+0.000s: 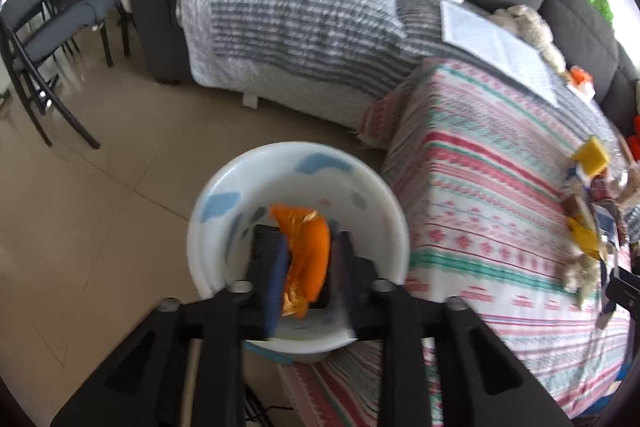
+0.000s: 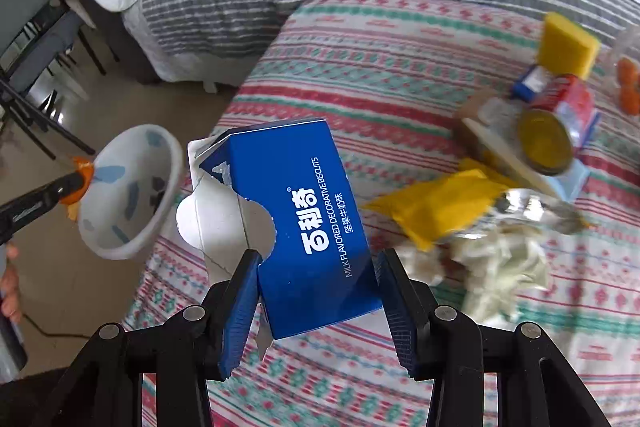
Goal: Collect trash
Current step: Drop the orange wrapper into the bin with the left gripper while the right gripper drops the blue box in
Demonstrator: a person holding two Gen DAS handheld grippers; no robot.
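My left gripper [image 1: 306, 259] is shut on a crumpled orange wrapper [image 1: 306, 247] and holds it over the mouth of a white bin with blue marks [image 1: 224, 195] that stands on the floor beside the table. The right wrist view shows that bin [image 2: 132, 187] and the left gripper [image 2: 78, 185] at its rim. My right gripper [image 2: 316, 291] is shut on a torn blue biscuit box [image 2: 304, 223], held above the patterned tablecloth [image 2: 400, 67].
More trash lies on the table at the right: a yellow wrapper [image 2: 436, 207], crumpled tissue [image 2: 500, 263], a tin can [image 2: 552, 135], a yellow sponge [image 2: 568, 45]. A sofa with a striped blanket [image 1: 300, 19] stands behind. Chairs [image 1: 48, 27] stand at the left.
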